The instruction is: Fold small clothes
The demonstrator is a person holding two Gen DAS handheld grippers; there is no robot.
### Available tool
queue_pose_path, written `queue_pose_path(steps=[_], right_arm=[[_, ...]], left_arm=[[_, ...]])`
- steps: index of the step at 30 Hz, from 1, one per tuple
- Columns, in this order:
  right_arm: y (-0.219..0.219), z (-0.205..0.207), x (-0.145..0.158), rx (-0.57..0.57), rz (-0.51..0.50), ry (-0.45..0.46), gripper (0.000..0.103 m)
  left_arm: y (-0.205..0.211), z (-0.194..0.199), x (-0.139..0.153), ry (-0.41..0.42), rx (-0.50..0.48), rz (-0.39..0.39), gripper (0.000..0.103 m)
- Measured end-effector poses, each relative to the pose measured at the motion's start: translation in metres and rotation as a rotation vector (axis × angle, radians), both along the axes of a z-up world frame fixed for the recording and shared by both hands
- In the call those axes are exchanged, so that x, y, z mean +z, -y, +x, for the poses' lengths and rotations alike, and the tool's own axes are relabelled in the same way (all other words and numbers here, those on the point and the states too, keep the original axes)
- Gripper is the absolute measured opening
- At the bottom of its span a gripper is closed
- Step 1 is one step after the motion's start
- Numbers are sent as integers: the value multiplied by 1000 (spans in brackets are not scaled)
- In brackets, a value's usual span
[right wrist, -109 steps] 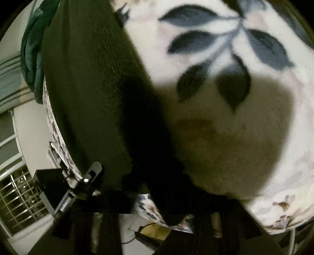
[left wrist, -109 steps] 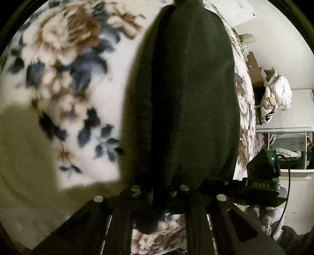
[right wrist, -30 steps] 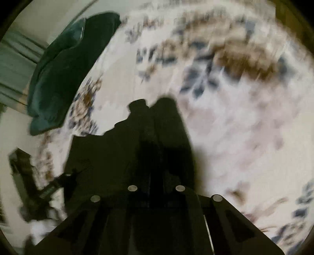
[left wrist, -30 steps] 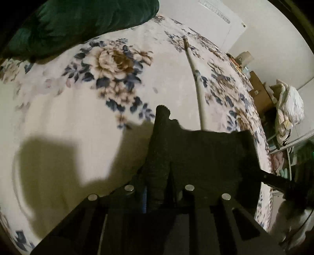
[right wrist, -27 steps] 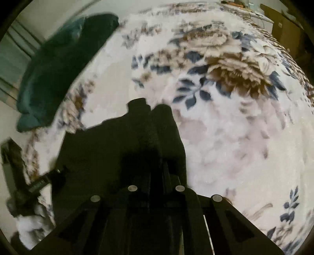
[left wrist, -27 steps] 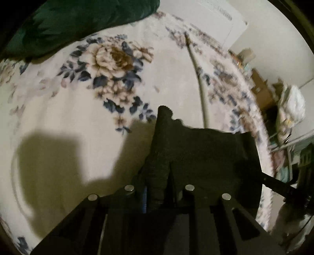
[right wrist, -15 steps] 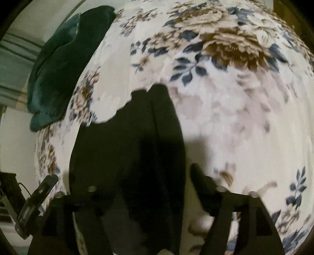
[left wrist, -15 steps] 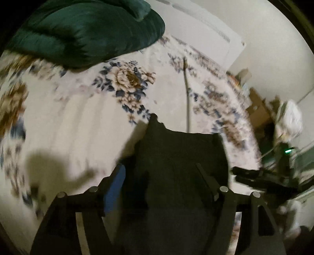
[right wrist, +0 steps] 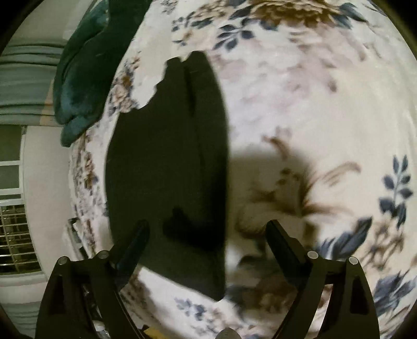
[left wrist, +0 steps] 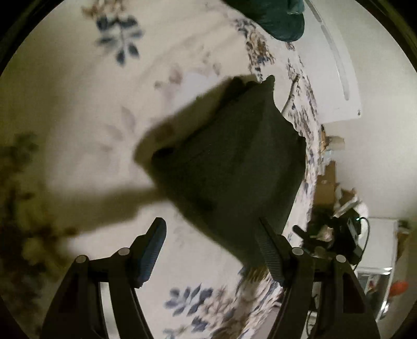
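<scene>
A small dark garment (left wrist: 234, 167) lies folded flat on the floral bedspread (left wrist: 78, 104). It also shows in the right wrist view (right wrist: 166, 167) as a long dark shape with a fold line down it. My left gripper (left wrist: 211, 234) is open and empty, above the garment's near edge. My right gripper (right wrist: 207, 234) is open and empty, above the garment's near right part. Neither gripper touches the cloth.
A dark green blanket (right wrist: 86, 60) lies bunched at the far end of the bed, also in the left wrist view (left wrist: 276, 18). The bed edge, boxes and clutter (left wrist: 336, 229) are to the right. A window with a grille (right wrist: 15, 234) is at the left.
Both grippers have opened and let go of the garment, which now lies flat on the bed. Both have pulled back and swung, the left view turning left.
</scene>
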State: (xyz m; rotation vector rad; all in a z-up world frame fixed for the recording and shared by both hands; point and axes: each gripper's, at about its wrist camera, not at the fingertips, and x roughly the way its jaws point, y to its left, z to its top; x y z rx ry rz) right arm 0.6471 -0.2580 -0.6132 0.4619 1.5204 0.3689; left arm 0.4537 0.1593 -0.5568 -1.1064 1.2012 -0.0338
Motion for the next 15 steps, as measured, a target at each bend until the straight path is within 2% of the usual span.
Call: queue_pose_path(steps=[5, 6, 7, 8, 10, 14, 15], right_arm=[[1, 41, -36, -16, 77, -8, 92], [-1, 51, -43, -23, 96, -15, 92], [-2, 60, -50, -34, 116, -18, 92], [-3, 69, -56, -43, 136, -17, 92], [-8, 85, -64, -53, 183, -17, 92], [-21, 110, -77, -53, 234, -16, 93], [-25, 115, -80, -56, 246, -22, 93]], left_arm=[[17, 31, -39, 39, 72, -86, 69], [20, 37, -44, 29, 89, -73, 69], [22, 42, -45, 40, 113, -80, 71], [23, 45, -47, 52, 138, -80, 81], [26, 51, -47, 52, 189, -69, 87], [26, 52, -42, 83, 286, -37, 85], [24, 52, -41, 90, 300, -27, 75]])
